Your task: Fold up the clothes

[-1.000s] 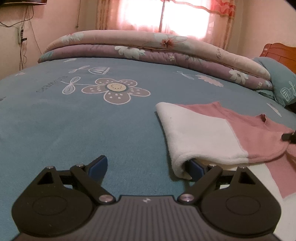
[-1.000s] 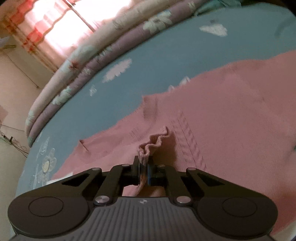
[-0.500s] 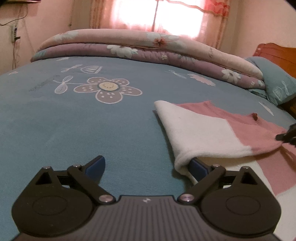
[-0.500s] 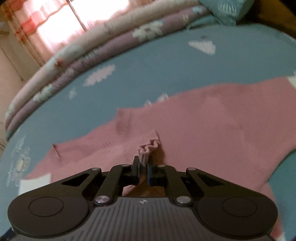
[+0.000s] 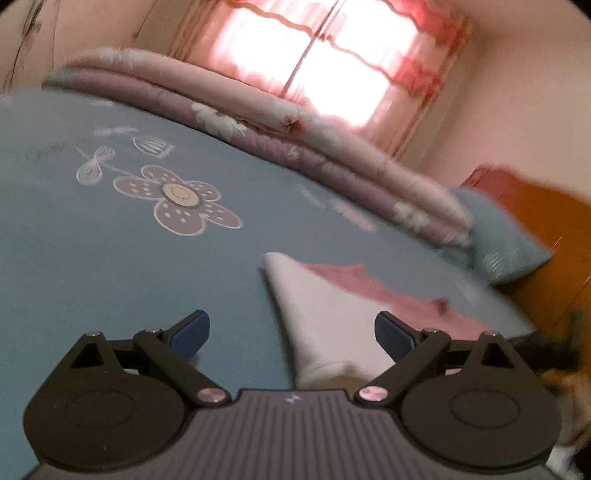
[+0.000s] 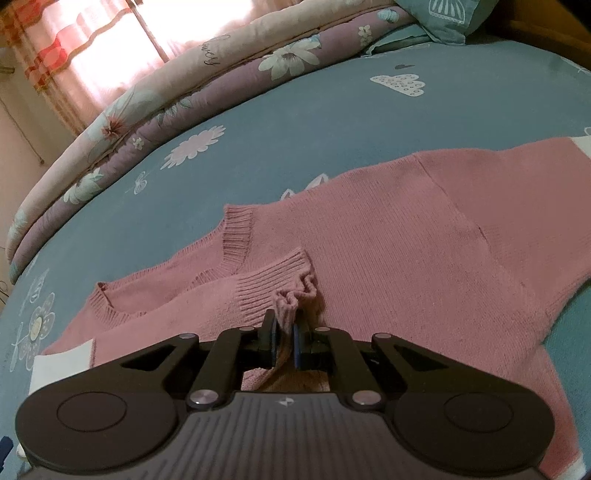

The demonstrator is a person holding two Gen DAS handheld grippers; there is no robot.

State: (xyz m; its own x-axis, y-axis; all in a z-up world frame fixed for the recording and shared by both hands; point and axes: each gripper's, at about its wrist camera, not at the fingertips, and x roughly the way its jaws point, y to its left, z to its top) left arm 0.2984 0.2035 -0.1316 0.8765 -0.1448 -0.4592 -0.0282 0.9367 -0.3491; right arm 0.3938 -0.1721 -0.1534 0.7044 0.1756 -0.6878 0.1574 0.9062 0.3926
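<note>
One of each — nearly

One pink-and-white sweater [image 6: 388,236], one folded quilt [image 6: 177,92] at eleven o'clock, one teal pillow [image 6: 447,18] at one o'clock, one curtained window [image 5: 321,62] — and two grippers [image 5: 291,334] [image 6: 284,341].

Bright curtained window [image 5: 332,62], pink walls [image 5: 517,92], blue floral bed sheet [image 5: 110,258], wooden headboard [image 5: 546,221].

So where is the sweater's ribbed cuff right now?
In the right wrist view the ribbed cuff sits low at centre, pinched in the right gripper, lying over the pink sweater just right of its neckline.
</note>
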